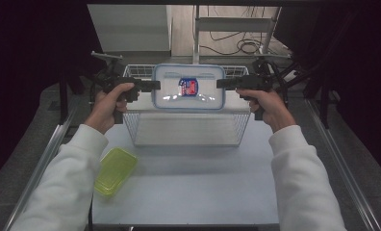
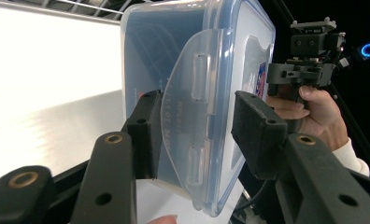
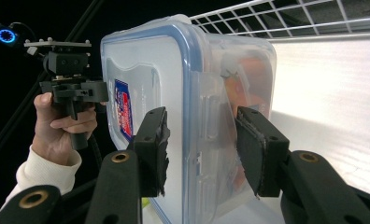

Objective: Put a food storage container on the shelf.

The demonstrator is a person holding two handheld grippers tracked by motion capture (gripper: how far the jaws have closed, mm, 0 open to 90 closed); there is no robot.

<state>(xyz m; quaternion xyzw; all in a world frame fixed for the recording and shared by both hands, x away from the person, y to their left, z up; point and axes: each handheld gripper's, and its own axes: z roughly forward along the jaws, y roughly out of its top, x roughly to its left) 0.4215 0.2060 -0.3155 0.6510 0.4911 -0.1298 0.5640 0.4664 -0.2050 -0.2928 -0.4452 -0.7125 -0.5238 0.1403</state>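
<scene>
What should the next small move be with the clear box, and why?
Probably lower it straight down into the wire basket: the clear box hangs above it, with the left gripper and right gripper at opposite ends.

White long sleeves [image 1: 66,185] cover both of the person's forearms, ribbed at the cuffs. The left hand-held gripper [image 1: 150,85] is matte black with a pistol-style handle, and so is the right hand-held gripper [image 1: 225,83], a black cable looping behind it. Up close, each jaw arm is flat black metal dotted with brass-ringed screw holes [image 2: 113,138], ending in a rough black foam pad [image 3: 160,149]. A blue glowing ring [image 2: 369,49] sits beside the right one's boxy top block.
</scene>
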